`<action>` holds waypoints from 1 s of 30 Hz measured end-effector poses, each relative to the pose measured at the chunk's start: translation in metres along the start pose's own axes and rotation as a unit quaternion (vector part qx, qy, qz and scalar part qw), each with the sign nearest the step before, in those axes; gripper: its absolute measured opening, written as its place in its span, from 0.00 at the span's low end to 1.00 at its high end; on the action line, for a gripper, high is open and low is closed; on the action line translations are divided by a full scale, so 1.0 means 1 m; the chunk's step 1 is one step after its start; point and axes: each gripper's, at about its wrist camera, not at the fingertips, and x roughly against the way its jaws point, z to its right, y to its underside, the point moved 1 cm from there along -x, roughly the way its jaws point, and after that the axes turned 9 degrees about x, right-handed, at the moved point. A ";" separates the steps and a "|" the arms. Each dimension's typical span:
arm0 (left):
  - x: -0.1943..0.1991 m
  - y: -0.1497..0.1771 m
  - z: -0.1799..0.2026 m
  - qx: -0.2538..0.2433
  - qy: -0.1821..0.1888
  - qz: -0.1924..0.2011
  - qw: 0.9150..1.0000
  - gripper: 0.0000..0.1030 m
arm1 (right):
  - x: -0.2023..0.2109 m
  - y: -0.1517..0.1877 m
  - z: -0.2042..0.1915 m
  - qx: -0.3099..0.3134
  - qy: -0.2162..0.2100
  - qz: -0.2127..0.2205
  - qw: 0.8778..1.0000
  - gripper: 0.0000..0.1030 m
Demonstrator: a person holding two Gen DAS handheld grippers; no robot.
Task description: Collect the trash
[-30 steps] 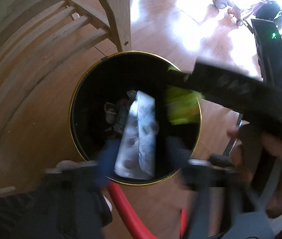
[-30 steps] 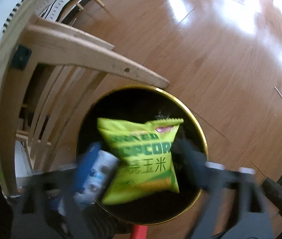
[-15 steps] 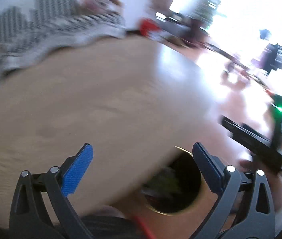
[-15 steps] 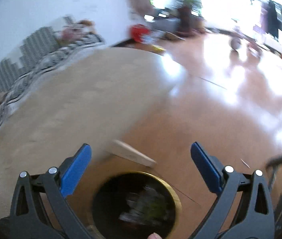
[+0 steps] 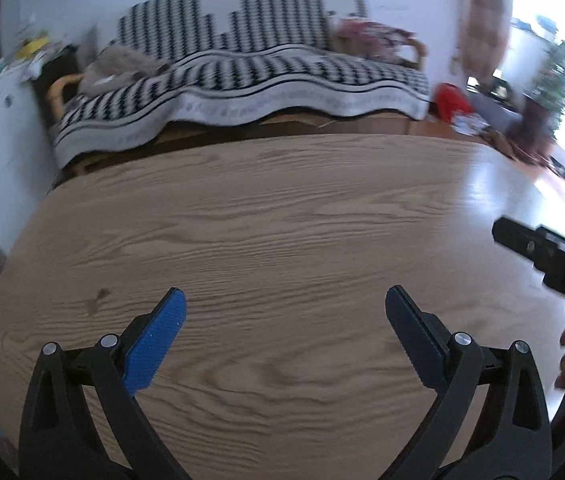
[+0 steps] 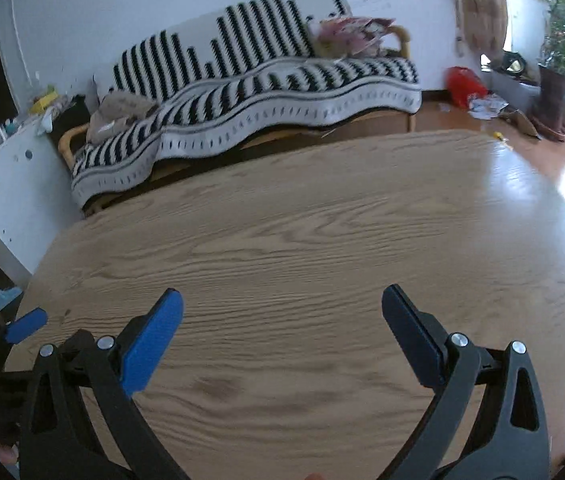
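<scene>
trash: none in either view | bin: out of view | state: cannot tell

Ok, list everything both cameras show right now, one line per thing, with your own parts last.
table: one, light wood grain, fills the foreground under both claws; nothing visible on it
sofa: one, wooden frame, behind the table against the white wall
throw: one, black and white zigzag, draped over the sofa
cushion: one, beige-grey, at the sofa's left end
pink bundle: one, pink and white, at the sofa's right end; too blurred to identify
red bag: one, on the floor right of the sofa
plant: one, green, by the bright window at right
white cabinet: one, at left, with clutter on top
left claw: open, blue pads, empty
right claw: open, blue pads, empty
</scene>
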 end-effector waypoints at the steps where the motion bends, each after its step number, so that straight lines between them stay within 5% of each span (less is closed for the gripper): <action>1: -0.007 0.000 -0.009 0.007 -0.008 0.000 1.000 0.94 | -0.008 0.001 -0.008 -0.001 -0.001 -0.004 1.000 0.93; 7: -0.034 0.008 -0.031 0.040 0.011 -0.028 0.999 0.94 | -0.060 0.023 -0.035 0.027 -0.005 -0.064 0.998 0.93; 16: -0.023 0.000 -0.035 0.061 0.032 -0.009 0.998 0.94 | -0.068 0.027 -0.019 0.022 0.016 -0.066 0.997 0.93; 27: -0.025 0.007 -0.030 0.044 0.000 -0.015 0.999 0.94 | -0.073 0.039 -0.003 0.020 0.046 -0.087 0.995 0.93; 30: -0.025 0.008 -0.026 0.042 0.016 -0.016 0.999 0.94 | -0.072 0.040 -0.002 0.021 0.045 -0.086 0.995 0.93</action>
